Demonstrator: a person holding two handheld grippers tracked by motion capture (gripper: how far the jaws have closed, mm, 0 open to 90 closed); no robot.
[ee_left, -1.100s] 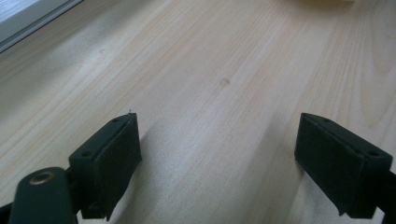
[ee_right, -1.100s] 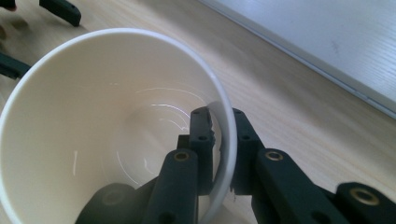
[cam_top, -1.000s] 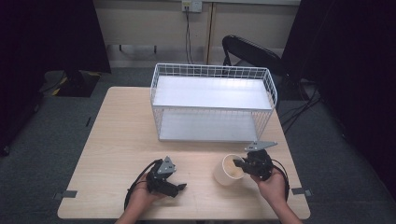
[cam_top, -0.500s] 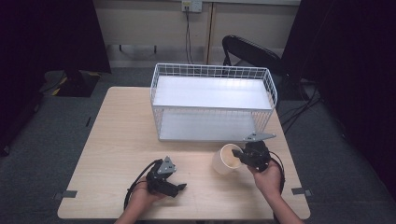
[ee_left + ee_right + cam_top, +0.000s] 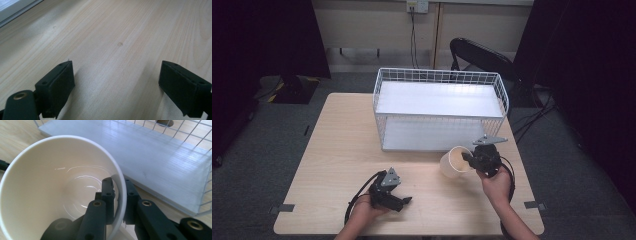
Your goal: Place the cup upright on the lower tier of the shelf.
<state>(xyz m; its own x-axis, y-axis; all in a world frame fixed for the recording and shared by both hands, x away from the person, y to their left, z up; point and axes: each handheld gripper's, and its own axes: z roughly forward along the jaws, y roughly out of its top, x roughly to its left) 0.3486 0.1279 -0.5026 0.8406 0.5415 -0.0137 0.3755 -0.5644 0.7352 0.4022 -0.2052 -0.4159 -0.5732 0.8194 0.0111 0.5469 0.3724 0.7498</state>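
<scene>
The right tool (image 5: pixel 468 159) pinches the rim of the cream round plastic cup (image 5: pixel 454 162), held just before the white wire two-tier rack (image 5: pixel 439 75). Pickup is done; placement in the rack remains. The left tool (image 5: pixel 404 201) rests spread on the light wooden table (image 5: pixel 337 150).

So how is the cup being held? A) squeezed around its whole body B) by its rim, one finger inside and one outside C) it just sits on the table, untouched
B: the right gripper has its fingers pinching the wall of the cream cup, one inside and one outside.
</scene>
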